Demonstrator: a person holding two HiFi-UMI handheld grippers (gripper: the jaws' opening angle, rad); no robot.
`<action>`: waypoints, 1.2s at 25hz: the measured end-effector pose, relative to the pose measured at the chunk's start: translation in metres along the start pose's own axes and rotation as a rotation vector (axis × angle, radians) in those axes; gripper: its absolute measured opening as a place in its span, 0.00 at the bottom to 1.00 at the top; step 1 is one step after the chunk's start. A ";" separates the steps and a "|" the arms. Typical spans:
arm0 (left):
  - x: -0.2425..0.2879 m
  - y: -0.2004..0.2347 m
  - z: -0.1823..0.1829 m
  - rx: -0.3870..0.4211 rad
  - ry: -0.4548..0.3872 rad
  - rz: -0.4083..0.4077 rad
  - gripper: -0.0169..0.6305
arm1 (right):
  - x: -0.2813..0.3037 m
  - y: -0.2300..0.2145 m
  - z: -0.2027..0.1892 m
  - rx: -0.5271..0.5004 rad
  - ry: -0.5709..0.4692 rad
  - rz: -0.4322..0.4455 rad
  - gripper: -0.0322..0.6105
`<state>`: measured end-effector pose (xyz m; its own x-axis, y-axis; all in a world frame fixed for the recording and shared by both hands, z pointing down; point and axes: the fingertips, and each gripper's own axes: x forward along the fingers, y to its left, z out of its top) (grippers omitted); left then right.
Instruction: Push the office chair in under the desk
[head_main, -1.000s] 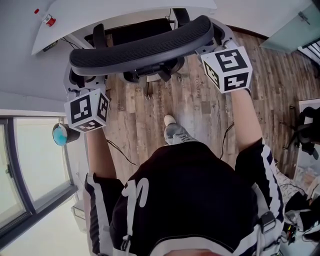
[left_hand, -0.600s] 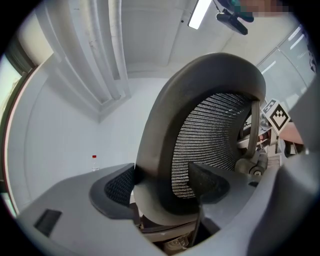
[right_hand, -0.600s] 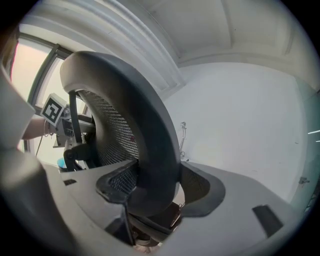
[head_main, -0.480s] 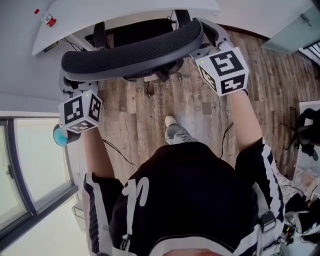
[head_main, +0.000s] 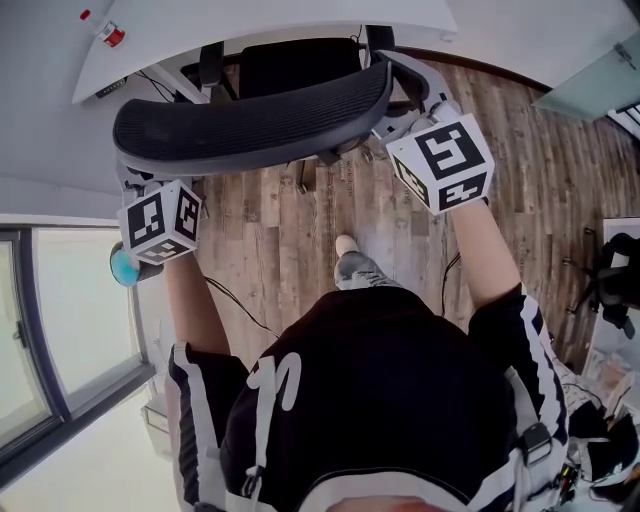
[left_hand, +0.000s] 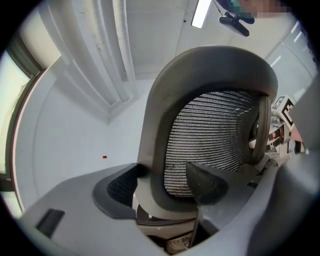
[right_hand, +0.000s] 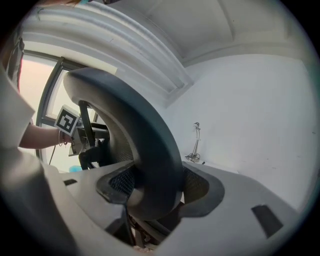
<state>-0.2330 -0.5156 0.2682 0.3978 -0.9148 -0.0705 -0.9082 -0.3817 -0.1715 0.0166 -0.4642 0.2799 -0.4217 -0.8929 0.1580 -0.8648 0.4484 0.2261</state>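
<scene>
Left gripper (left_hand: 192, 202): jaws are clamping the left edge of the office chair (head_main: 250, 120) backrest frame, giving one of two push points.
Right gripper (right_hand: 155, 192): jaws are clamping the backrest's right edge, so push force is spreading evenly and swivel is being resisted.
Chair position: the seat is sitting partly beneath the near edge of the desk (head_main: 280, 18); the backrest is standing just outside that edge.
Step in hand (judged): the chair is being pushed inward.
Risk (judged): the armrests (head_main: 210, 68) are possibly catching the desk's near edge.
</scene>
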 end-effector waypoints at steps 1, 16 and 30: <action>0.001 0.001 0.000 -0.003 -0.005 0.010 0.48 | 0.001 0.001 0.001 -0.004 -0.010 -0.007 0.46; 0.009 0.019 -0.001 -0.011 -0.041 0.018 0.47 | 0.011 0.019 0.009 -0.027 -0.063 0.064 0.45; 0.018 0.064 -0.005 0.005 -0.015 -0.303 0.61 | 0.018 0.061 0.016 -0.043 -0.059 -0.054 0.45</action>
<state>-0.2846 -0.5572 0.2606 0.6523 -0.7574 -0.0294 -0.7473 -0.6362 -0.1916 -0.0480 -0.4539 0.2811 -0.3913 -0.9161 0.0876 -0.8746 0.3998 0.2742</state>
